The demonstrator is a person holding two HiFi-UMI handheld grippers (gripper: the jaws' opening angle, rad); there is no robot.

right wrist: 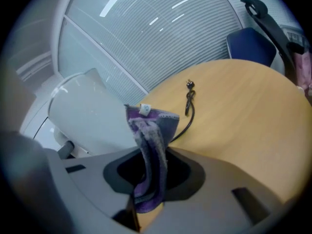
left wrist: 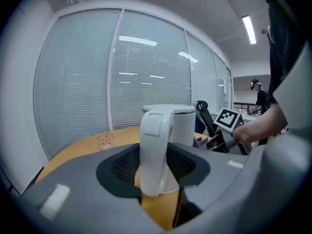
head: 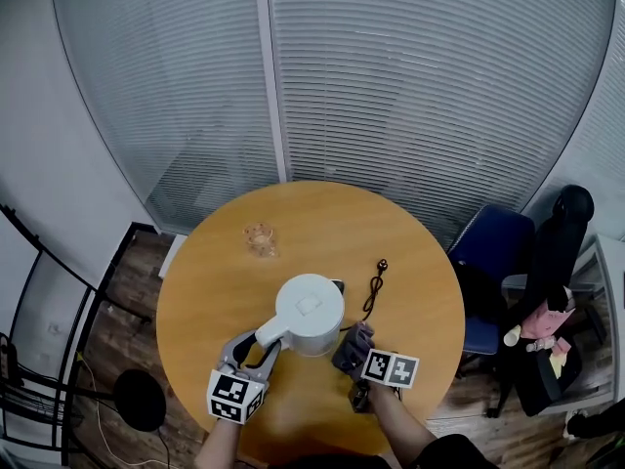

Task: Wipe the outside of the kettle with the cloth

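While the kettle (head: 311,314) stands upright near the middle of the round wooden table (head: 420,252), its handle (left wrist: 155,145) is clamped between the jaws of the left gripper (left wrist: 157,182), by which the body is steadied. Item two: the cloth (right wrist: 148,152), purple and grey, folded, is pinched in the right gripper (right wrist: 148,184), whose jaws are drawn narrowly onto it; its free end is raised just beside the kettle's white wall, on the right side. Contact between cloth and wall cannot be confirmed from any view. Also listed: a black power cord (head: 374,289) lying on the table beyond the kettle; a small clear glass (head: 260,237) well apart toward the far left; a blue chair (head: 493,252) off the table to the right. Status, as judged: grasps of kettle and cloth are secured; no wiped area can be told apart on the wall, so the wiping is taken as barely begun or not begun, with every side left to be covered
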